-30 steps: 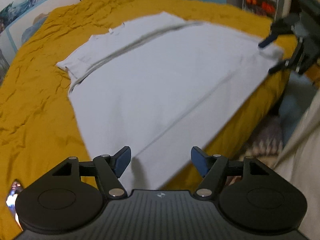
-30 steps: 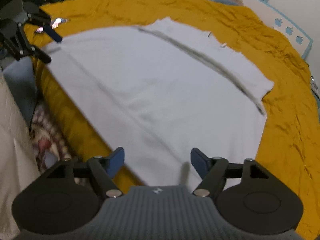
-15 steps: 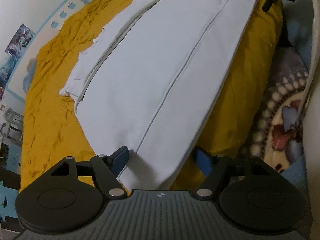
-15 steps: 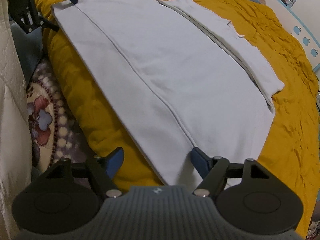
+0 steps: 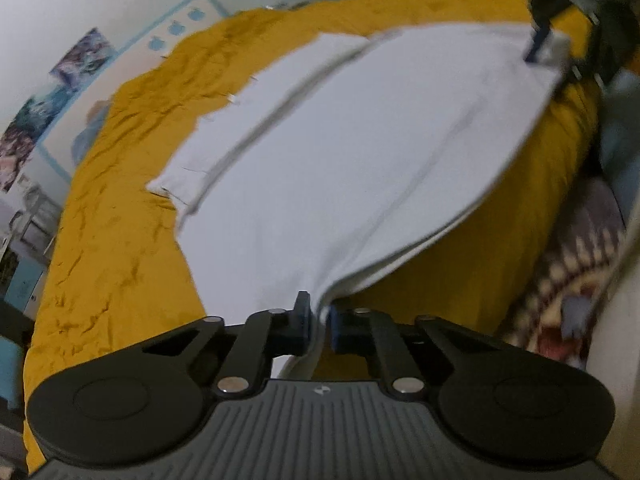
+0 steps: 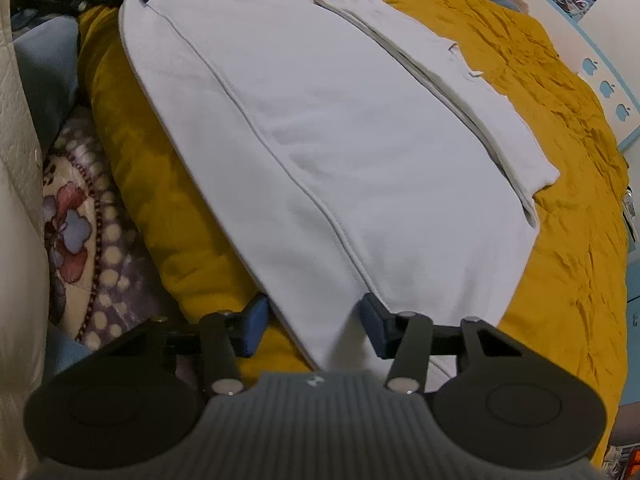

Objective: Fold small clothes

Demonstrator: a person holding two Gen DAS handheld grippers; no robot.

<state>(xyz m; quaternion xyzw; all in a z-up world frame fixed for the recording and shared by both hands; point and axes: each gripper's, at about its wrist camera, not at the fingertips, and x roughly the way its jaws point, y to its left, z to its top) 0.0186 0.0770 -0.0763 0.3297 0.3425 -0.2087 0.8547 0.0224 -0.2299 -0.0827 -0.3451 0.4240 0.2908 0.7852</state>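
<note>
The mustard bedspread (image 6: 560, 280) carries the white garment (image 6: 360, 140), spread flat near its front edge. Your left gripper (image 5: 318, 318) has pinched one near corner; your right gripper (image 6: 312, 320) is closing around the other. Lift both corners evenly.

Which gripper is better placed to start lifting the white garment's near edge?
Left. The left gripper is shut on a corner of the white cotton garment; the right gripper is closing, its pads not yet pressing the corner between them.
</note>
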